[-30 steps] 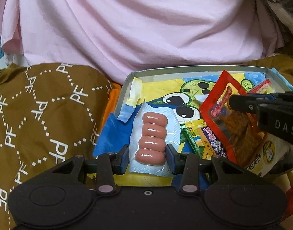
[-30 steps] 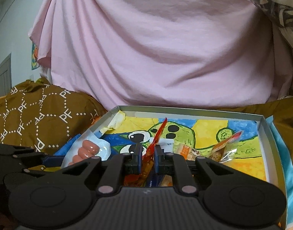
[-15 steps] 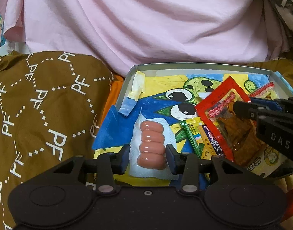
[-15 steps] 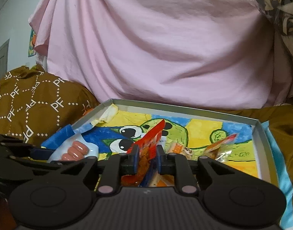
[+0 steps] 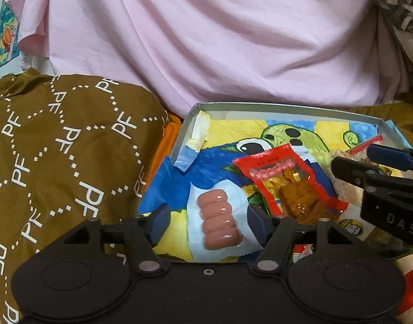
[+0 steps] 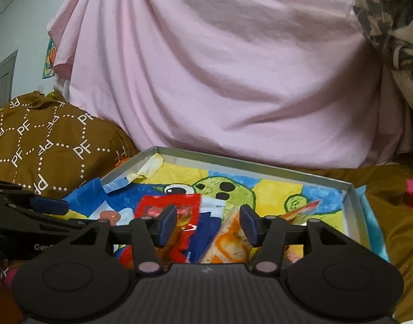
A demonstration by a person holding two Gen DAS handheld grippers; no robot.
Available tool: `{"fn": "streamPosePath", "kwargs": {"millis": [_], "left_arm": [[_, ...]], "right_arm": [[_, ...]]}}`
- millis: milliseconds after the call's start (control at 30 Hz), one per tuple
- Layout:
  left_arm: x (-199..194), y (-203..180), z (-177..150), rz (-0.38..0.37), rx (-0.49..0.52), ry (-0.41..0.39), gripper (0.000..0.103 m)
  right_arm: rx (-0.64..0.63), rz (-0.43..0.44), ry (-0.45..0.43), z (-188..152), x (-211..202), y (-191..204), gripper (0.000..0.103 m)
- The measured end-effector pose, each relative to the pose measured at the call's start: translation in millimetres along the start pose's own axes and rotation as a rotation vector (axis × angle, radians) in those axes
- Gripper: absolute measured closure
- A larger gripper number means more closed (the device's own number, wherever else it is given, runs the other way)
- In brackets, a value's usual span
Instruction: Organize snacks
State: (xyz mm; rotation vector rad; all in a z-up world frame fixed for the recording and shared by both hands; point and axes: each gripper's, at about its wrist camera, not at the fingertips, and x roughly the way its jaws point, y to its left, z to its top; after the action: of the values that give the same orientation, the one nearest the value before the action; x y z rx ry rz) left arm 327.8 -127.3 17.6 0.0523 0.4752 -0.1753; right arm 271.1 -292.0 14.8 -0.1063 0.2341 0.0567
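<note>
A clear pack of small pink sausages (image 5: pixel 218 220) lies flat in the shallow grey box (image 5: pixel 260 106) lined with a cartoon drawing. My left gripper (image 5: pixel 209 222) straddles the pack and its jaws are opening, with the pads clear of both sides. A red snack packet (image 5: pixel 282 178) lies in the box to the right of the sausages. My right gripper (image 6: pixel 208 224) hovers over the box and its jaws are also opening. Below them lie the red packet (image 6: pixel 152 202) and an orange packet (image 6: pixel 230 239), neither pressed by the pads.
A brown quilt with a white letter pattern (image 5: pixel 58 162) rises left of the box. Pink cloth (image 5: pixel 220 40) hangs behind it. More snack packets (image 5: pixel 352 224) crowd the box's right side. Each gripper shows at the edge of the other's view: right gripper (image 5: pixel 355 156), left gripper (image 6: pixel 31 197).
Both grippers have opened. The left let go of the sausage pack, which now lies in the box. The right released the red packet, which fell flat from standing on edge.
</note>
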Motion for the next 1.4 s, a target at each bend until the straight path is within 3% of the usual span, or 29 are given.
{"fn": "streamPosePath", "kwargs": {"millis": [133,200,333,500,900,1400], "left_arm": [[-5,1,3,0.005,-0.019,-0.014,0.023],[-8,0,4,0.005,-0.026,-0.024,0.017],[-16,-1,7,0.013,-0.035,-0.049,0.007],[-26,0,10,0.014,-0.053,-0.063,0.002],[-55,5,15,0.026,-0.091,-0.100,0.001],[-96,6,17,0.031,-0.091,-0.158,0.001]], "right_arm": [[0.004,-0.007,-0.008,3,-6,-3,0.033],[0.009,-0.014,-0.013,4,-9,-5,0.020],[0.020,-0.030,-0.028,7,-17,-8,0.012],[0.032,-0.051,-0.045,13,-29,-10,0.001],[0.080,-0.094,-0.045,22,-56,-14,0.000],[0.116,-0.081,-0.071,36,-94,-9,0.000]]}}
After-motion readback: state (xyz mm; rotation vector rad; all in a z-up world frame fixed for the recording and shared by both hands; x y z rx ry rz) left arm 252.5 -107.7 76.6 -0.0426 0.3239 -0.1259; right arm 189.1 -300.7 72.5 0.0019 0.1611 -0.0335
